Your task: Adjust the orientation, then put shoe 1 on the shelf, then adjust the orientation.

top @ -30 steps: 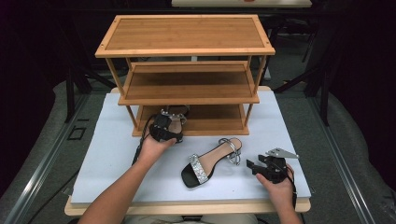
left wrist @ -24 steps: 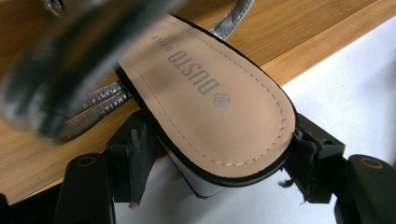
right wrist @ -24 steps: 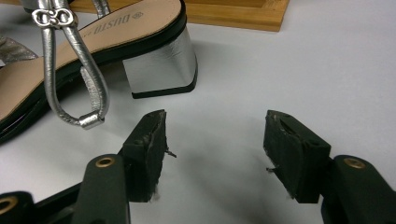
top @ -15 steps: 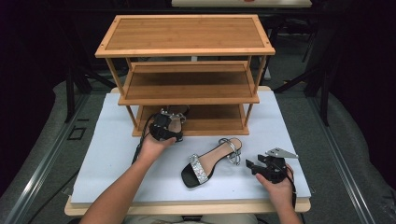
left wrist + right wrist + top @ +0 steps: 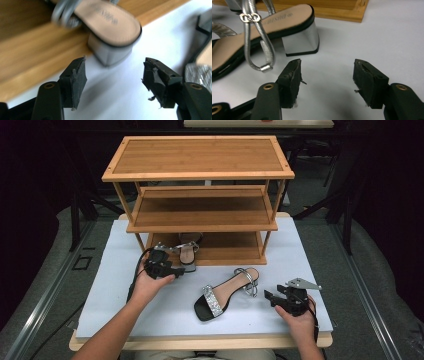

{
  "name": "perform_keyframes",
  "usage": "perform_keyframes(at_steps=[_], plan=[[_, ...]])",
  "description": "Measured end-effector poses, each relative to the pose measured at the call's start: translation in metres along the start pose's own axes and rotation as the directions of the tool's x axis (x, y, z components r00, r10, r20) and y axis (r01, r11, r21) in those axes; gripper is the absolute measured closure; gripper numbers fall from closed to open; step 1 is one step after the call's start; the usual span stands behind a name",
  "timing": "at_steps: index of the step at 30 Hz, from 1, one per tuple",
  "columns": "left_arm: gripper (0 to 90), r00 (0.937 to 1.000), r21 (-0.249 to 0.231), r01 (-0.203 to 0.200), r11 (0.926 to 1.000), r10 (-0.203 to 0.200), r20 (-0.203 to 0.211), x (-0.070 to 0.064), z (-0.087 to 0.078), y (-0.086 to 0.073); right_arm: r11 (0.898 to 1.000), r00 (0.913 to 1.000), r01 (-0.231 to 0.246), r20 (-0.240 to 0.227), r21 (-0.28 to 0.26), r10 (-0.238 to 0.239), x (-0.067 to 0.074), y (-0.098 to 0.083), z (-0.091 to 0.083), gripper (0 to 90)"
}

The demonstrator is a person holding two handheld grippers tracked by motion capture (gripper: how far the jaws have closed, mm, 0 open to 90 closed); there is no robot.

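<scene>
— At the shoe rack's (image 5: 200,210) bottom shelf, the left hand-held gripper (image 5: 113,75) gapes just behind a block-heeled sandal (image 5: 110,27).
— Right hand-held gripper (image 5: 325,75)?
— Open too, empty, near the second sandal (image 5: 227,292) lying mid-counter (image 5: 115,305).

Left gripper (image 5: 172,269) touches one sandal (image 5: 187,254) at the rack (image 5: 200,215); another sandal (image 5: 225,292) lies apart.

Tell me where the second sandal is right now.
High view: the second sandal sits on the rack's bottom shelf, left end, just ahead of the open left gripper.
</scene>
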State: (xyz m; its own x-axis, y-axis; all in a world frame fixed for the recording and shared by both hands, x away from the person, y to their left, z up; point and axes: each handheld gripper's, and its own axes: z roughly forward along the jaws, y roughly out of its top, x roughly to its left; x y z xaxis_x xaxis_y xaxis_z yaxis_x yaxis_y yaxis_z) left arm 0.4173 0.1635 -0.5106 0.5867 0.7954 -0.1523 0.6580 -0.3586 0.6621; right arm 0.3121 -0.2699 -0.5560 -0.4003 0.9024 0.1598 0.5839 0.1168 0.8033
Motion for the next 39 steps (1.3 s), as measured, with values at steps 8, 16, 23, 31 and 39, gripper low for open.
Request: perform_keyframes(at_steps=[8, 16, 23, 31, 39], plan=[[38.0, 0.9997, -0.020, 0.012, 0.9997, -0.012, -0.023, 0.014, -0.030, -0.046, 0.999, 0.9988, 0.035, -0.034, -0.022, -0.036, 0.007, 0.013, -0.005, 42.7], [38.0, 0.9983, -0.045, 0.043, 0.9980, -0.045, -0.038, 0.027, -0.048, -0.084, 0.996, 0.9941, 0.081, -0.070, -0.041, -0.083, 0.016, 0.050, -0.012, 48.0], [38.0, 0.9977, -0.052, 0.051, 0.9973, -0.054, -0.042, 0.033, -0.053, -0.092, 0.995, 0.9847, 0.093, -0.146, -0.023, -0.096, 0.027, 0.076, -0.007, 47.6], [37.9, 0.9981, -0.053, 0.047, 0.9975, -0.049, -0.037, 0.030, -0.050, -0.094, 0.987, 0.9798, 0.150, -0.142, 0.058, -0.141, 0.046, 0.090, 0.029, 53.6], [37.9, 0.9980, -0.052, 0.051, 0.9974, -0.052, -0.035, 0.031, -0.049, -0.095, 0.976, 0.9707, 0.191, -0.168, 0.106, -0.171, 0.052, 0.091, 0.045, 81.9]])
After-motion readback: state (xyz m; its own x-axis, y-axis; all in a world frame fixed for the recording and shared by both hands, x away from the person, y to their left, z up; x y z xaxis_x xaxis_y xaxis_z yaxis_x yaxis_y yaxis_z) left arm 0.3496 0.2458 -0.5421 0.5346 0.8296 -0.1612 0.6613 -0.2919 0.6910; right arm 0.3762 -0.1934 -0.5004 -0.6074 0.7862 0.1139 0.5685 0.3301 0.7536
